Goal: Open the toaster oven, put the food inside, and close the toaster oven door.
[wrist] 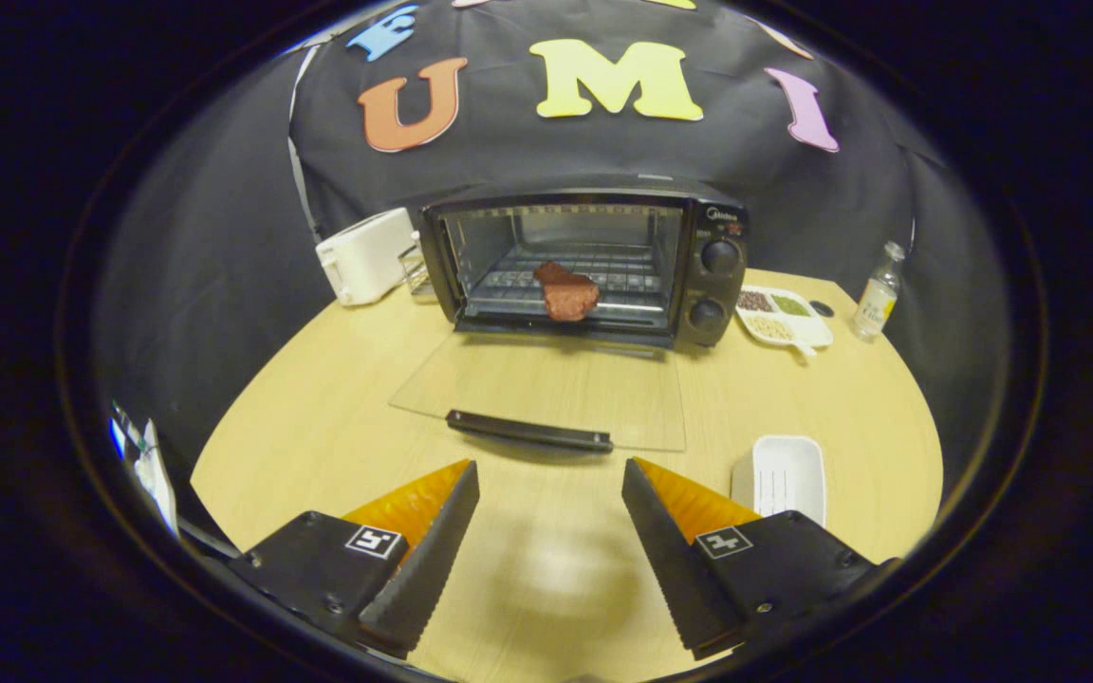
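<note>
A black toaster oven [710, 275] stands at the back of the round wooden table [319, 427]. Its glass door [546, 384] lies folded down flat toward me, with the dark handle [527, 431] at its near edge. A reddish-brown piece of food [565, 290] rests on the front of the wire rack inside the oven. My gripper [551, 474] is open with nothing between its fingers. It hovers above the table, and the door handle lies just ahead of the fingertips.
A white toaster [364, 254] stands left of the oven. To the oven's right lie a divided white dish of grains [784, 317] and a small clear bottle [877, 290]. A white rectangular tray [782, 476] rests just beyond my right finger.
</note>
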